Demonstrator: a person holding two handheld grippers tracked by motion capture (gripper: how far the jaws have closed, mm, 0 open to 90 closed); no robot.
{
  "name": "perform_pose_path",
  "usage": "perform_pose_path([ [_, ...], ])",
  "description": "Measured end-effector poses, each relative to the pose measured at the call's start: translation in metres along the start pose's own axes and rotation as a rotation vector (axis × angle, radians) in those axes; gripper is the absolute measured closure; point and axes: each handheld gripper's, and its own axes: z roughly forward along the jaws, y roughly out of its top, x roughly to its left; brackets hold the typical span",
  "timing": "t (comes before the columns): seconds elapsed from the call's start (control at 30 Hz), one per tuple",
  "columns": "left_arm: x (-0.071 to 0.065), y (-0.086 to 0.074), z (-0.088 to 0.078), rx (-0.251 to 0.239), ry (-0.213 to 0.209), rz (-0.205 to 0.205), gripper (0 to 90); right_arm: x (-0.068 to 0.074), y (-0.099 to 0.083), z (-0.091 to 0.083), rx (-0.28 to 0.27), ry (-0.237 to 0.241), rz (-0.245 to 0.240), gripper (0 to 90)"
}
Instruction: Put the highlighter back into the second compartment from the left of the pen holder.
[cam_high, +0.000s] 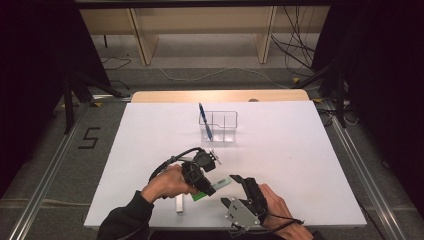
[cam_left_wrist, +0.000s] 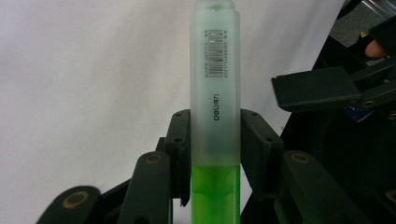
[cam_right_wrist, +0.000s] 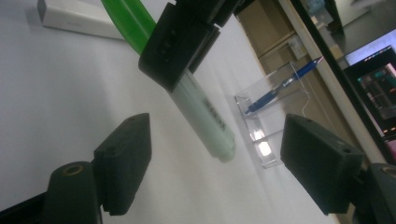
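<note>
L gripper (cam_high: 204, 186) clamped on highlighter (cam_left_wrist: 215, 107) – pads pinching frosted cap near its seam w/ green barrel, cap end sticking out toward R side, whole thing held just above table (cam_high: 280, 165). R gripper (cam_right_wrist: 217, 161) jaws wide apart, nothing between pads yet, cap tip just ahead of the gap in right gripper view. Looks like a cap pull or a handover coming. Risks, as judged: grip sits on the cap, not the barrel – if R also grabs cap, nothing holds the barrel, so a pull could drop the green half onto table or do nothing at all. Cap smooth and tapered, so could slip or twist out of pads if R closes off-centre or at an angle. R jaw could knock L jaw on closing, since free length of cap is short. If L lets go before R is firm, marker falls and rolls. White block (cam_high: 179, 204) lying near L hand (cam_high: 167, 184), could get bumped. Clear holder (cam_high: 220, 127) w/ blue pen (cam_high: 205, 121) standing well apart, further back – no threat now, but tippable if approached fast later.
</note>
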Motion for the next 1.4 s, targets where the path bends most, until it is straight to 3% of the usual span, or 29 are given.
perform_pose_path([
  [0.23,-0.003,0.002,-0.001,0.001,-0.006,0.008,66.3,0.010,0.003,0.004,0.013,-0.058,-0.175,32.7],
  [0.27,-0.003,0.003,-0.001,0.000,-0.008,0.006,66.2,0.013,0.003,0.004,0.026,-0.068,-0.165,33.7],
  [0.33,-0.005,0.003,-0.001,0.005,-0.011,0.004,66.3,0.013,0.004,0.006,0.023,-0.074,-0.207,36.1],
  [0.8,-0.010,0.006,0.000,0.009,-0.028,0.014,66.2,0.025,0.004,0.011,0.042,-0.123,-0.334,53.1],
  [0.93,-0.011,0.006,0.000,0.017,-0.033,0.016,66.2,0.026,0.004,0.012,0.047,-0.133,-0.348,57.0],
  [1.07,-0.011,0.006,0.001,0.020,-0.034,0.018,66.2,0.027,0.004,0.013,0.040,-0.149,-0.398,59.9],
  [1.4,-0.013,0.008,0.002,0.031,-0.036,0.018,66.2,0.031,0.004,0.013,0.044,-0.155,-0.447,67.6],
])
